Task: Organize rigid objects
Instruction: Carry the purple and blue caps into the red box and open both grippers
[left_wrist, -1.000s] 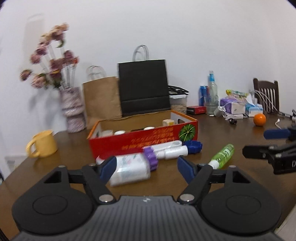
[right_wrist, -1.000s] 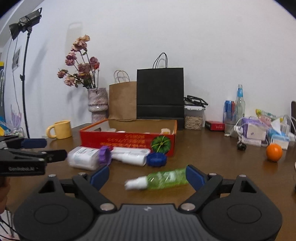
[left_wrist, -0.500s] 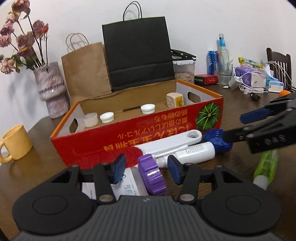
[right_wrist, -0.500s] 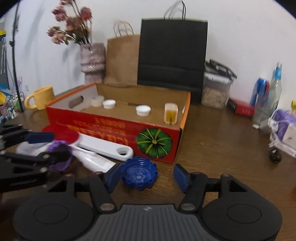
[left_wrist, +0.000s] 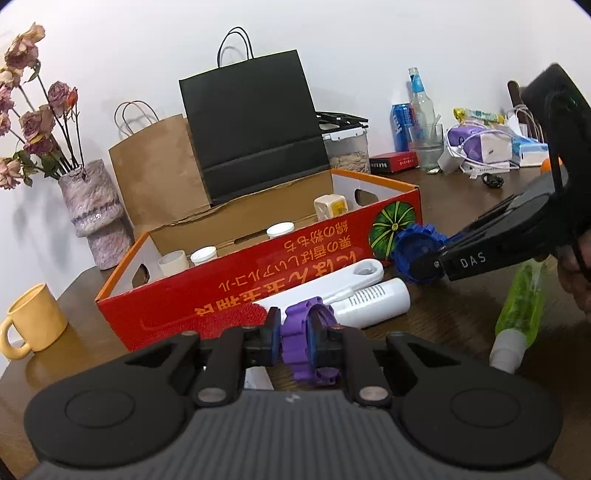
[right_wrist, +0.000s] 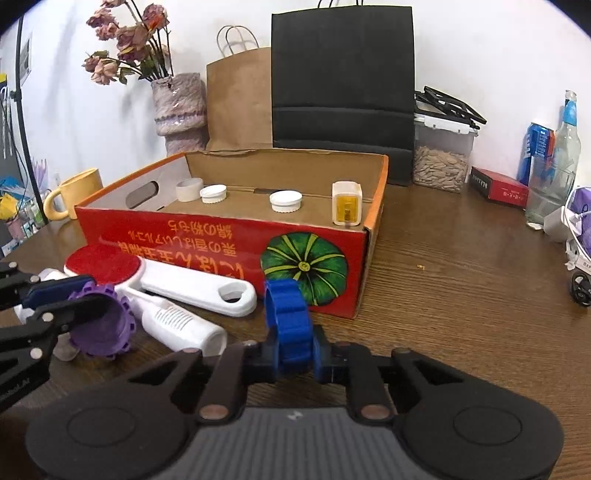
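Note:
My left gripper (left_wrist: 294, 341) has its jaws closing, and its pads press on both sides of a purple ribbed cap (left_wrist: 308, 325) just in front of the red cardboard box (left_wrist: 221, 291). My right gripper (right_wrist: 293, 356) is closing the same way on a blue ribbed cap (right_wrist: 286, 314), held on edge near the box's pumpkin picture. Between the two lie a white brush with a red pad (right_wrist: 184, 284) and a white tube (right_wrist: 181, 325). A green spray bottle (left_wrist: 521, 306) lies to the right. Several white caps and a small yellow-faced block (right_wrist: 346, 203) sit in the box.
A yellow mug (left_wrist: 31, 321) stands left of the box and a vase of dried flowers (left_wrist: 92, 214) behind it. A brown paper bag (left_wrist: 159, 173) and a black one (left_wrist: 251, 125) stand against the wall. A seed container (right_wrist: 441, 158), bottles, a can and cables crowd the back right.
Both grippers have moved forward and down toward the box front and gone from wide open to closed, the left on the purple cap and the right on the blue cap.

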